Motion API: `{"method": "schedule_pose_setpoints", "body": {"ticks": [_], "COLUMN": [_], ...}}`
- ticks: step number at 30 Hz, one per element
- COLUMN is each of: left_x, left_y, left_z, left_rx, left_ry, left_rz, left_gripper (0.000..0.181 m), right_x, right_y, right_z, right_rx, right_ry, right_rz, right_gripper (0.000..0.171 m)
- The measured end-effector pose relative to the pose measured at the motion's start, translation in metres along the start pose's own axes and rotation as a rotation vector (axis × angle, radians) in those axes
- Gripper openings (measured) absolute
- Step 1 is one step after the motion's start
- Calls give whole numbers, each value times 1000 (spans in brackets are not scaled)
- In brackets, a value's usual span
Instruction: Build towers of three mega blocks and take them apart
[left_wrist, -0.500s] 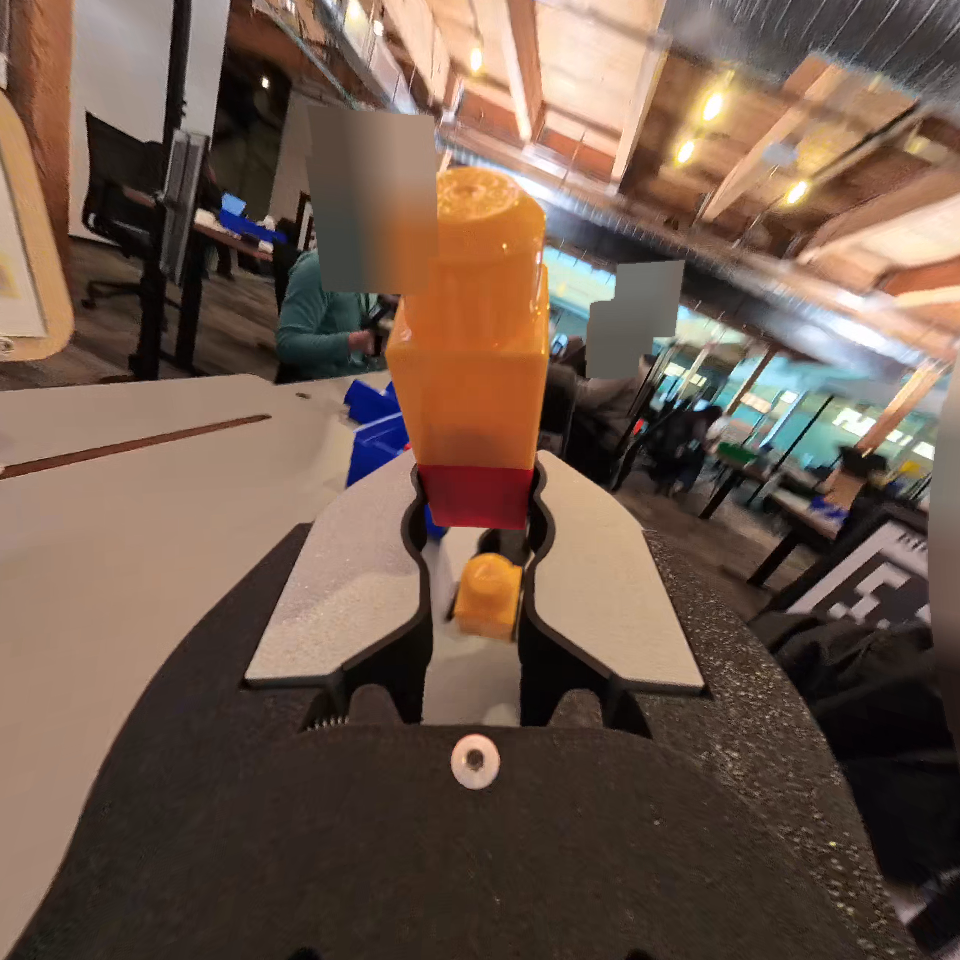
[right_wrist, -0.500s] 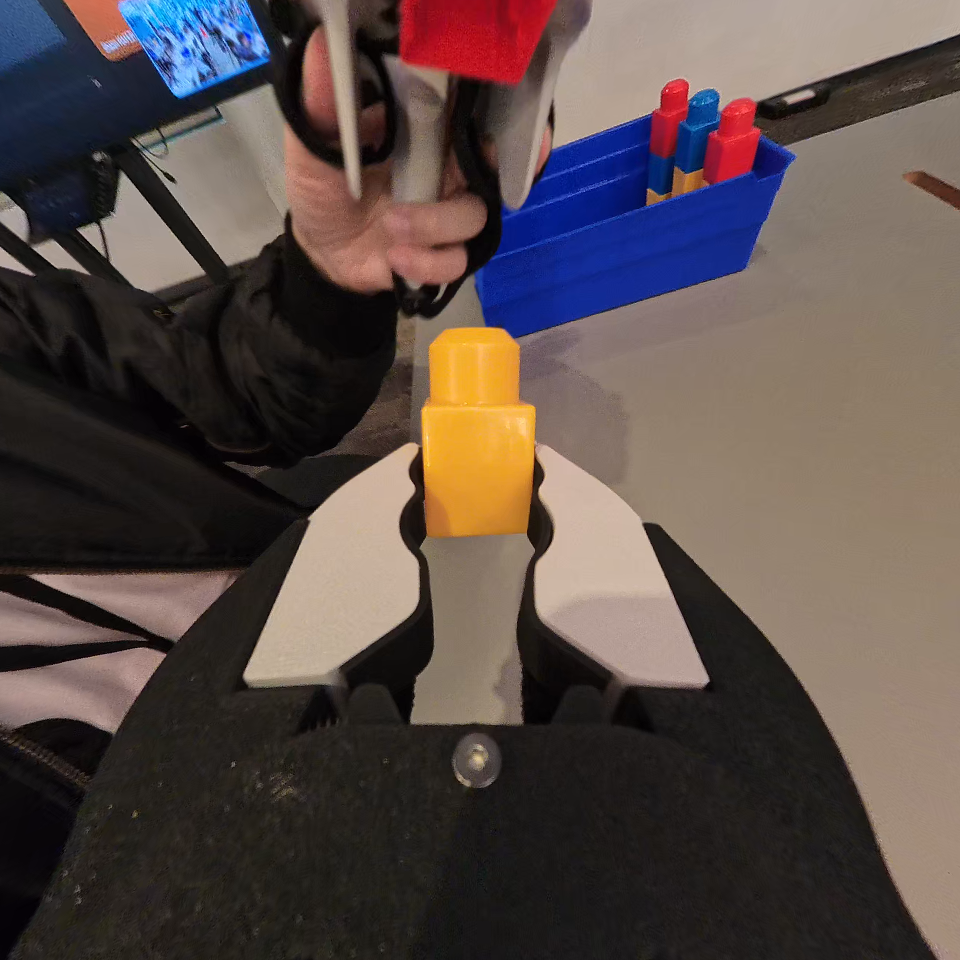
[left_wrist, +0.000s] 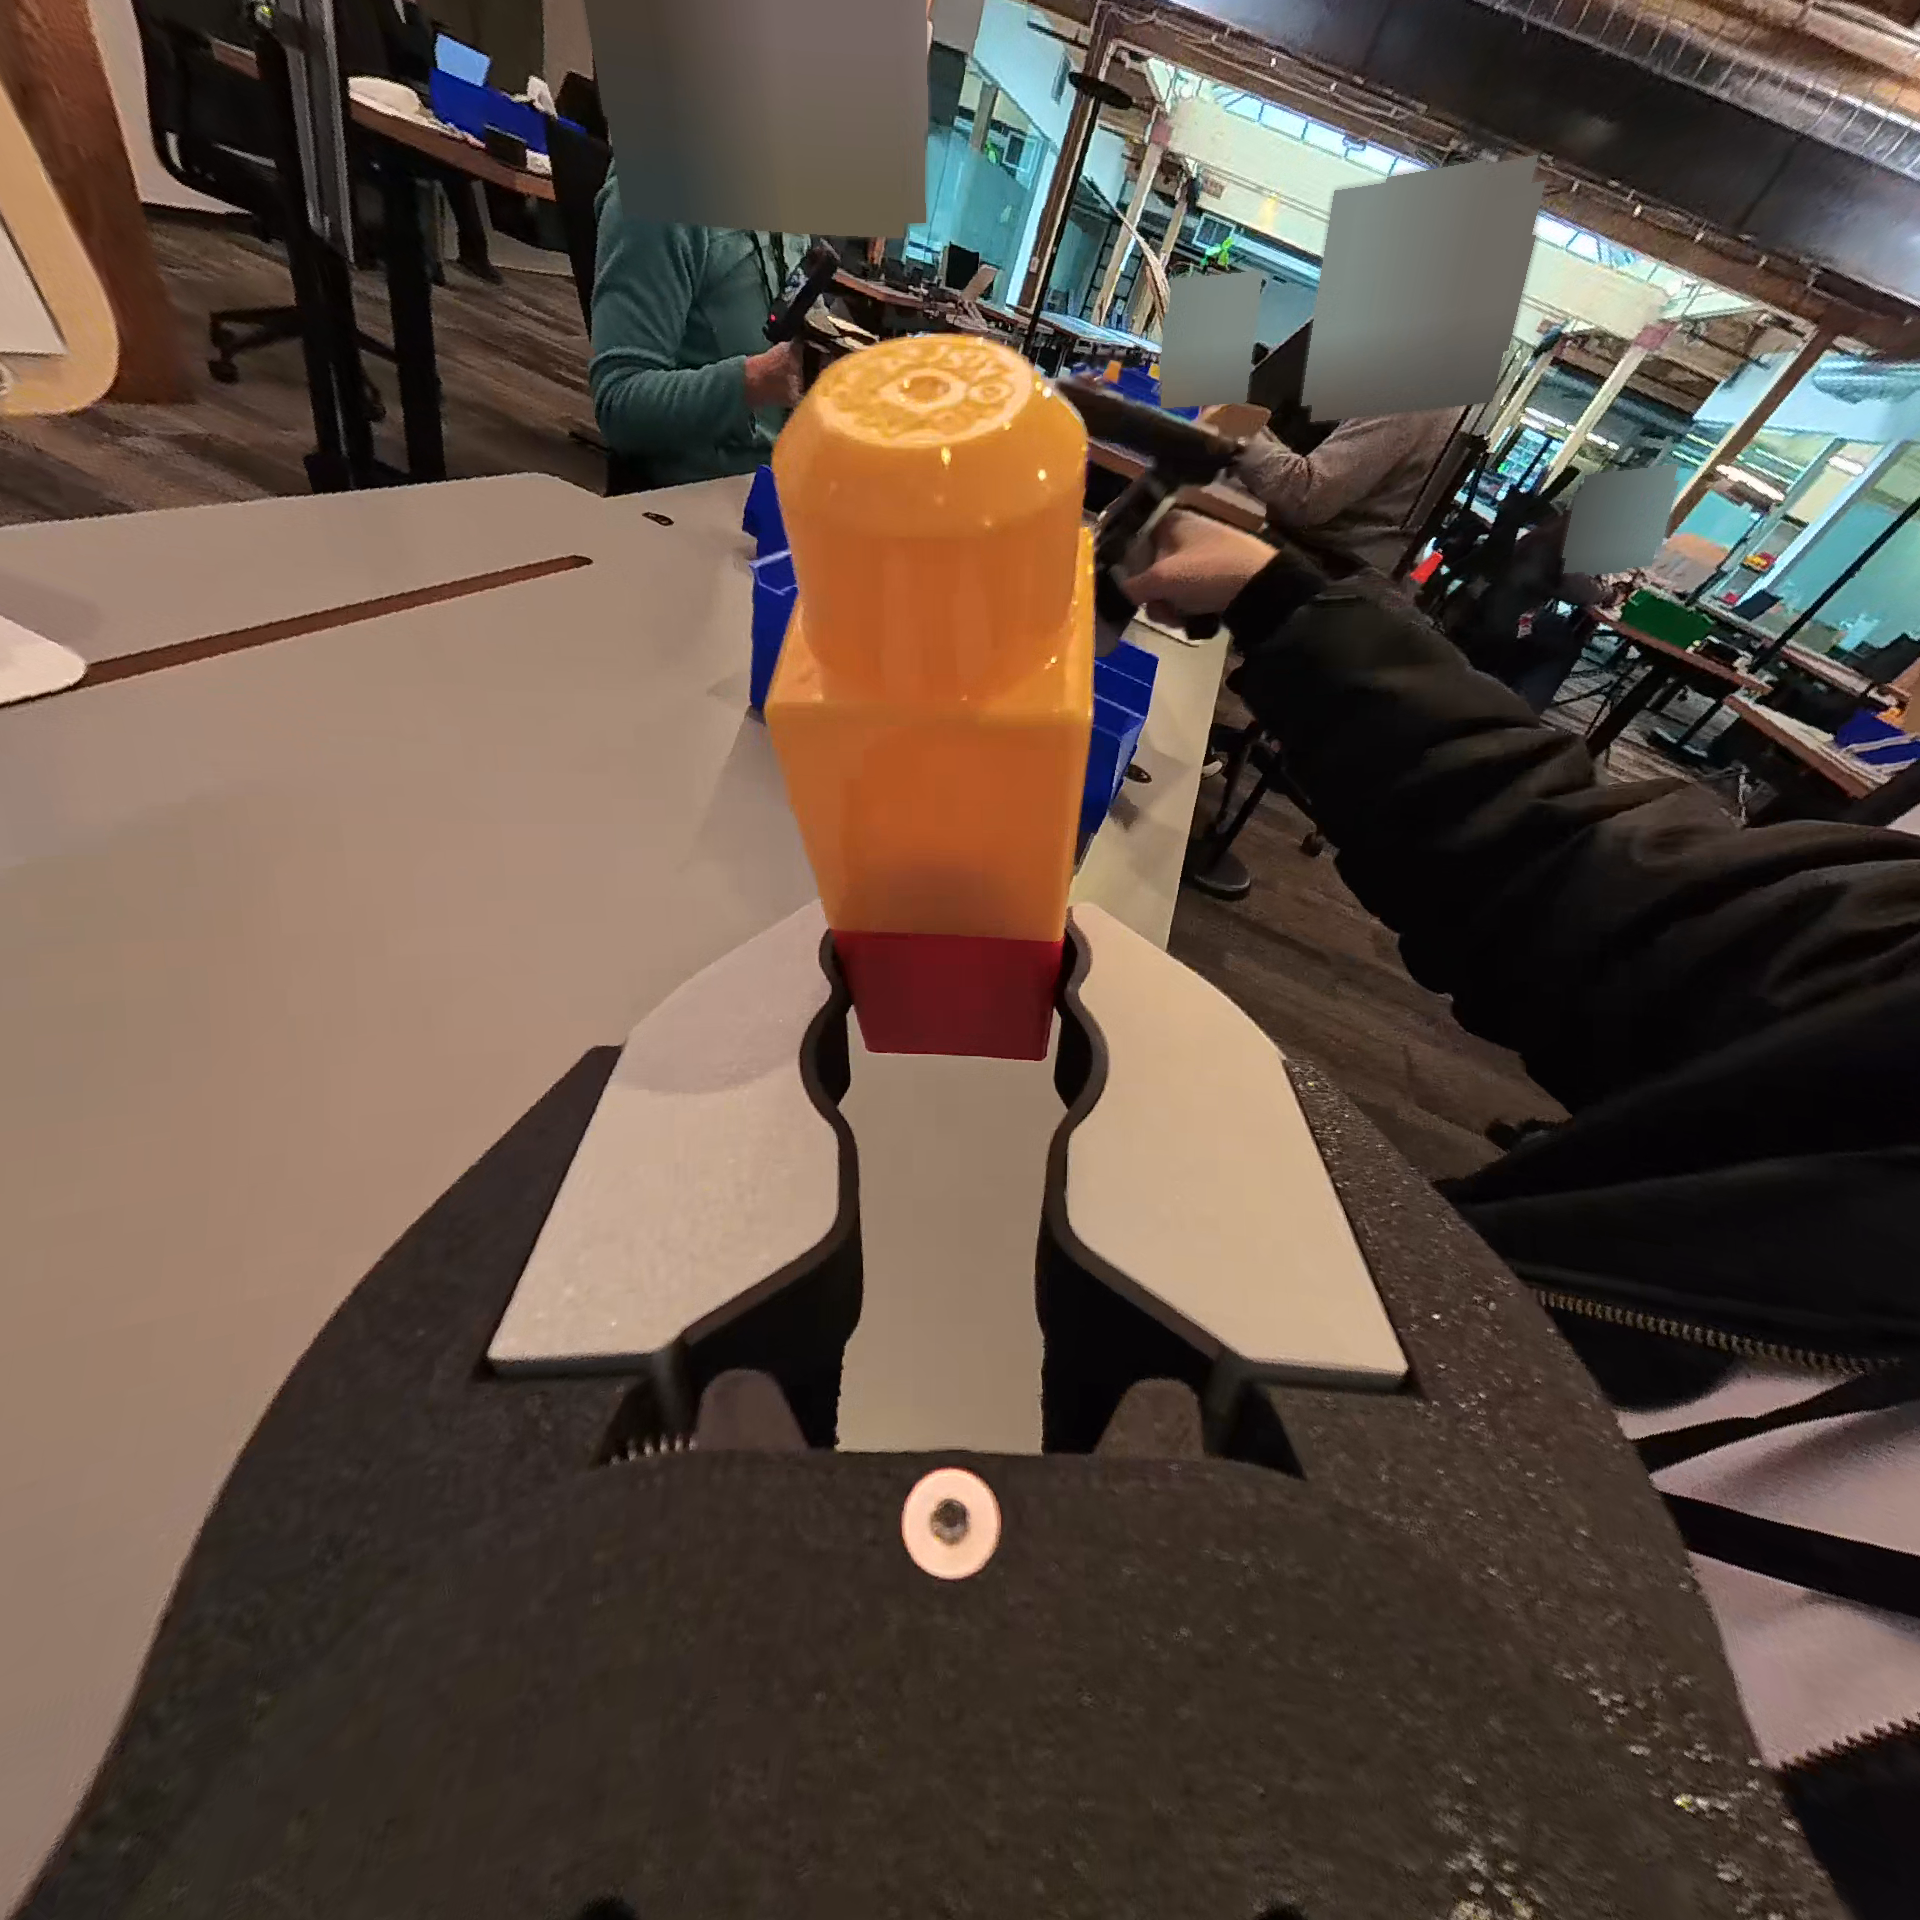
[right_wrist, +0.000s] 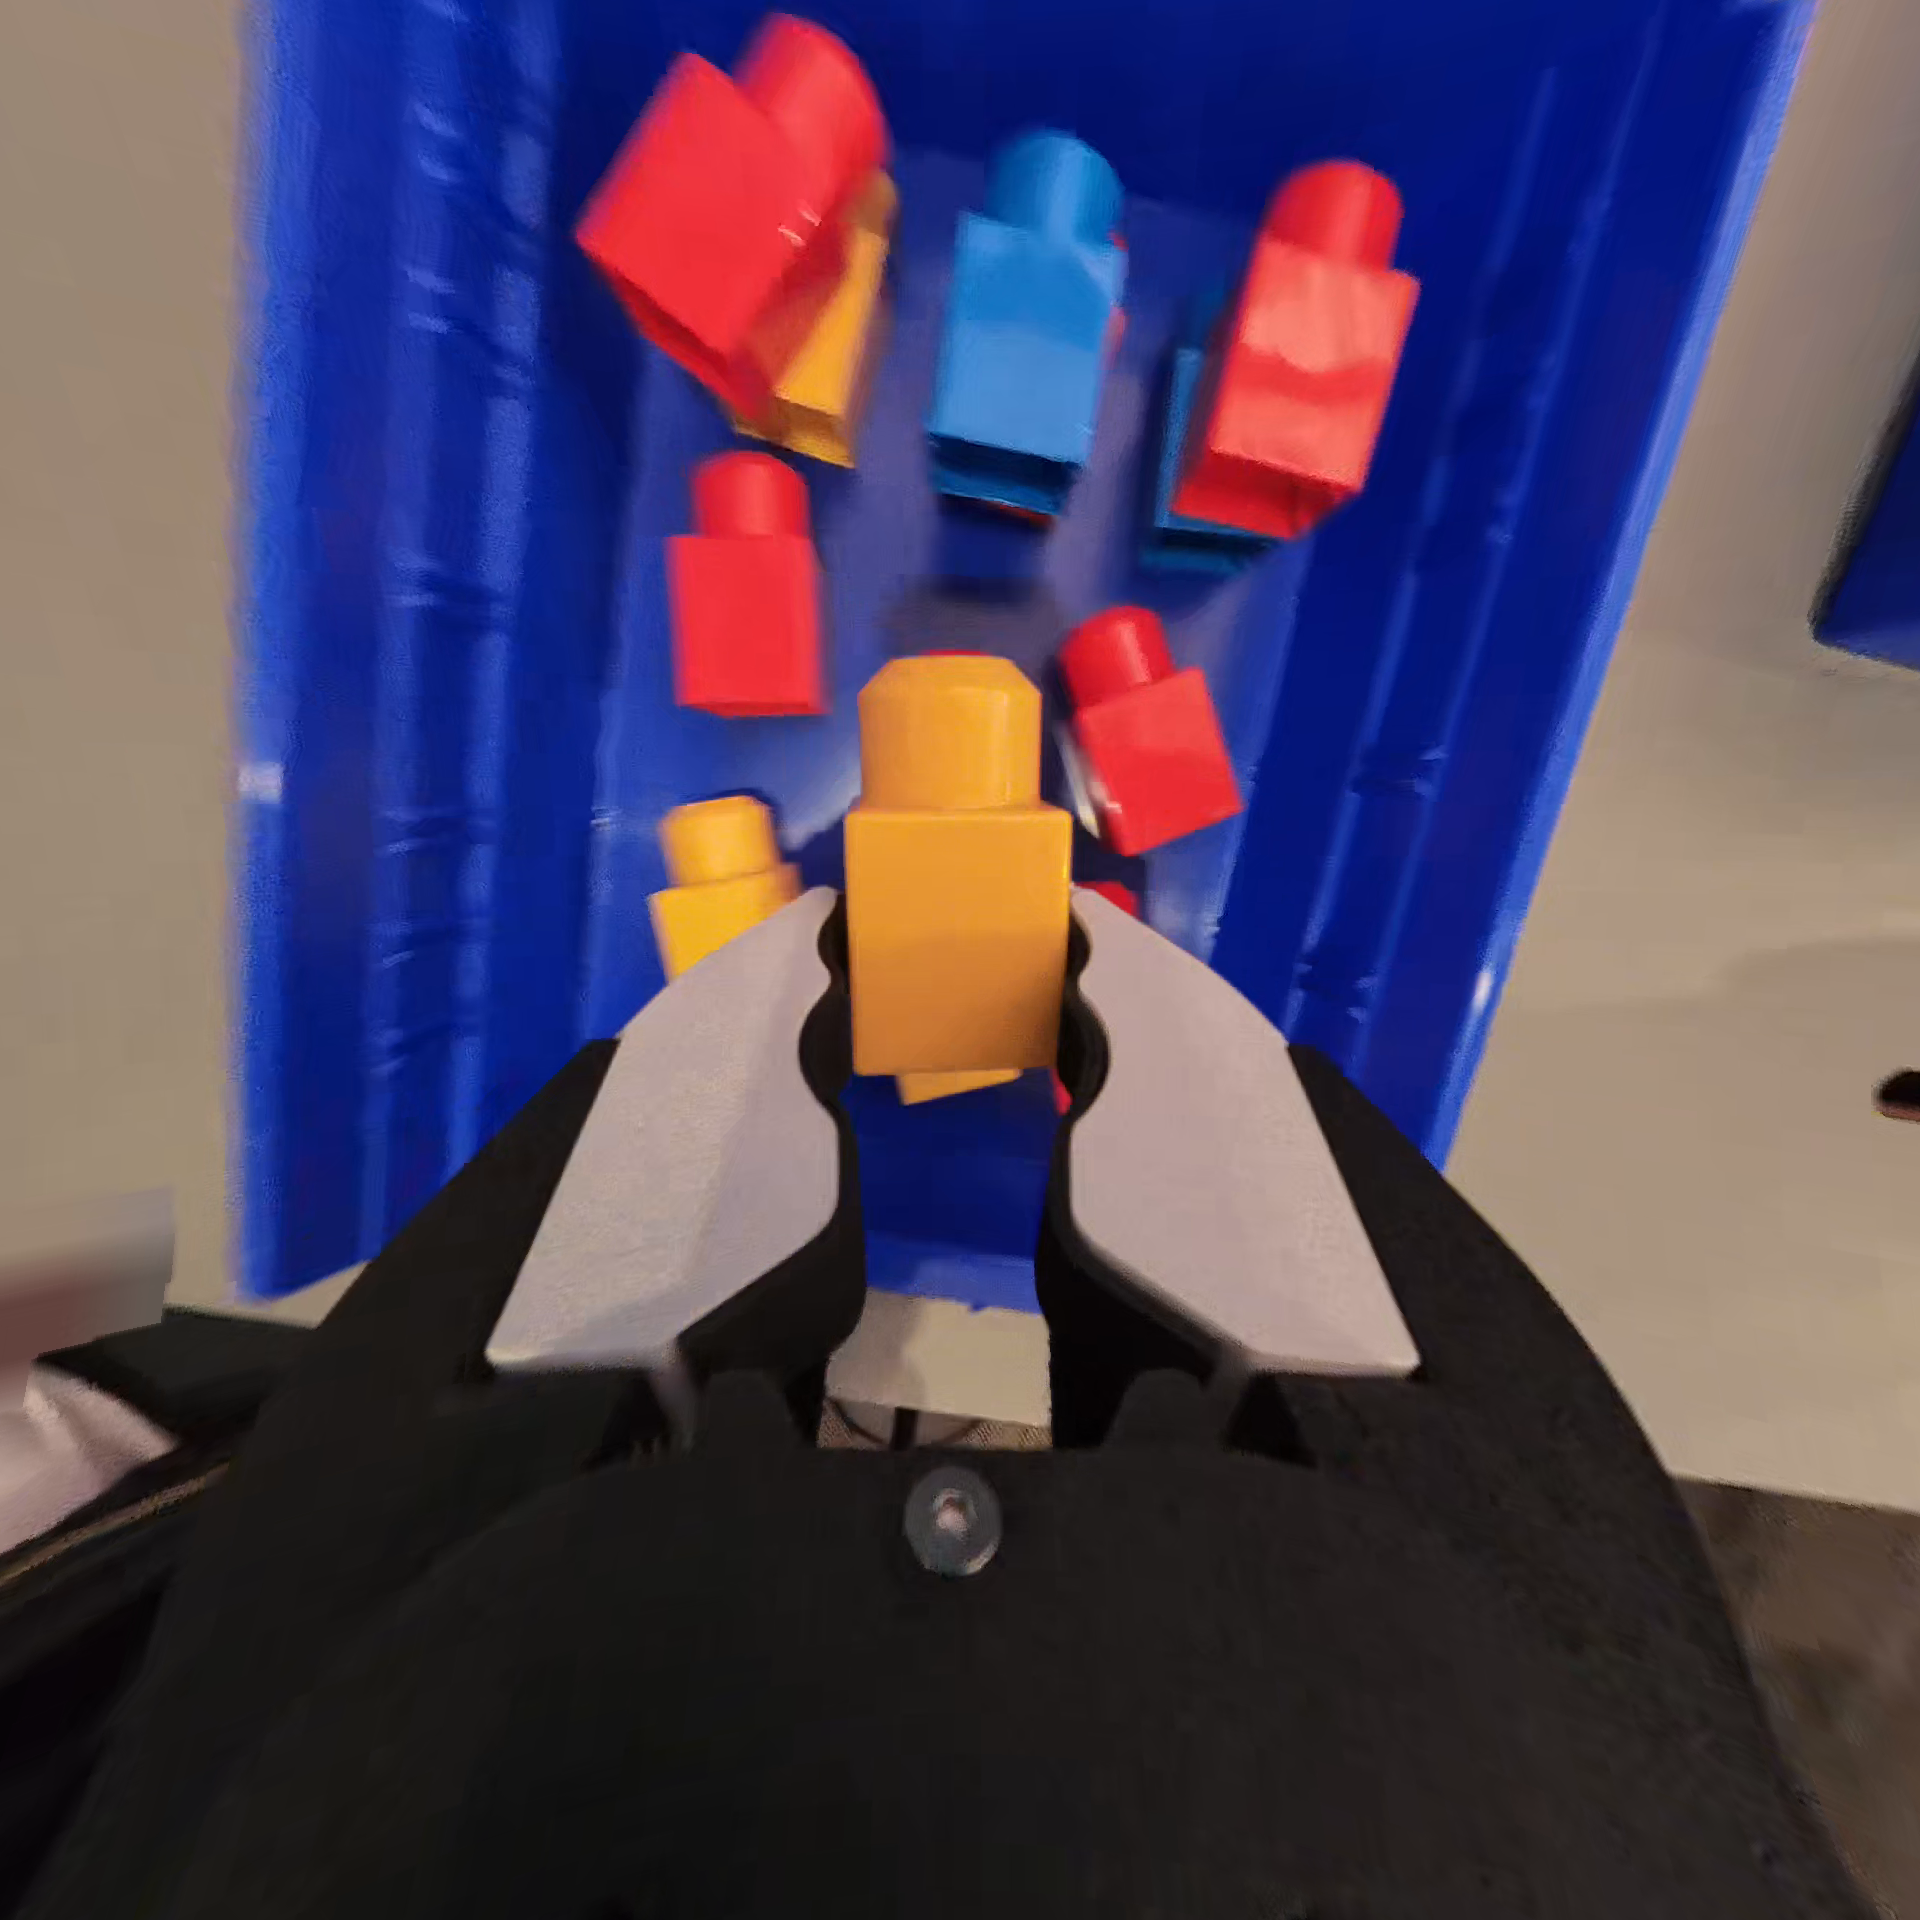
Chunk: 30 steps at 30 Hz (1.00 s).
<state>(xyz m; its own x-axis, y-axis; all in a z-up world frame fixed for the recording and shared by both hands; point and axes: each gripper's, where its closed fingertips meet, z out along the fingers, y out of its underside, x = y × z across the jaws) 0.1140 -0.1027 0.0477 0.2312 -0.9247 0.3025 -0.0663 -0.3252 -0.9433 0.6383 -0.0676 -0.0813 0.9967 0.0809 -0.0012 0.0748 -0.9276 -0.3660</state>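
My left gripper (left_wrist: 948, 992) is shut on the red block (left_wrist: 951, 997) at the base of a two-block stack; an orange block (left_wrist: 930, 665) sits on top of it, held above the grey table (left_wrist: 312, 831). My right gripper (right_wrist: 954, 977) is shut on a single orange block (right_wrist: 956, 914) and holds it over the blue bin (right_wrist: 416, 727). In the bin lie loose red blocks (right_wrist: 743, 613), an orange block (right_wrist: 717, 883) and stacked towers topped red (right_wrist: 1299, 343) and blue (right_wrist: 1029, 322). The right hand and sleeve (left_wrist: 1455, 748) show in the left wrist view.
The blue bin (left_wrist: 1117, 717) sits behind the held stack near the table's far edge. A second blue bin's corner (right_wrist: 1870, 582) shows at the right. People sit at desks beyond the table. A slot (left_wrist: 343, 613) runs across the table at the left.
The right gripper has swung with its orange block from beneath the left gripper to above the blue bin, looking down into it. The left gripper has tilted down, still holding its stack.
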Motion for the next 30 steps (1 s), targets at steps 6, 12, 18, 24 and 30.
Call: {"method": "schedule_pose_setpoints", "body": {"ticks": [6, 12, 18, 24, 30], "left_x": [18, 18, 13, 9, 30], "left_y": [4, 16, 20, 18, 38], "left_z": [16, 9, -1, 12, 65], "left_rx": [-64, -111, -82, -109, -258], "left_ry": [9, -20, -19, 29, 199], "left_rz": [48, 114, 57, 9, -60], "left_gripper": [36, 36, 36, 36, 36], "right_x": [19, 37, 30, -105, -384], "right_y": [-5, -6, -13, -72, -45], "right_z": [43, 55, 35, -81, -153], "right_rx": [-128, -168, -49, 521, 765], "right_ry": [-19, 38, -23, -189, -992], "right_rz": [54, 38, 7, -255, -676], "right_gripper": [37, 37, 52, 50, 46]}}
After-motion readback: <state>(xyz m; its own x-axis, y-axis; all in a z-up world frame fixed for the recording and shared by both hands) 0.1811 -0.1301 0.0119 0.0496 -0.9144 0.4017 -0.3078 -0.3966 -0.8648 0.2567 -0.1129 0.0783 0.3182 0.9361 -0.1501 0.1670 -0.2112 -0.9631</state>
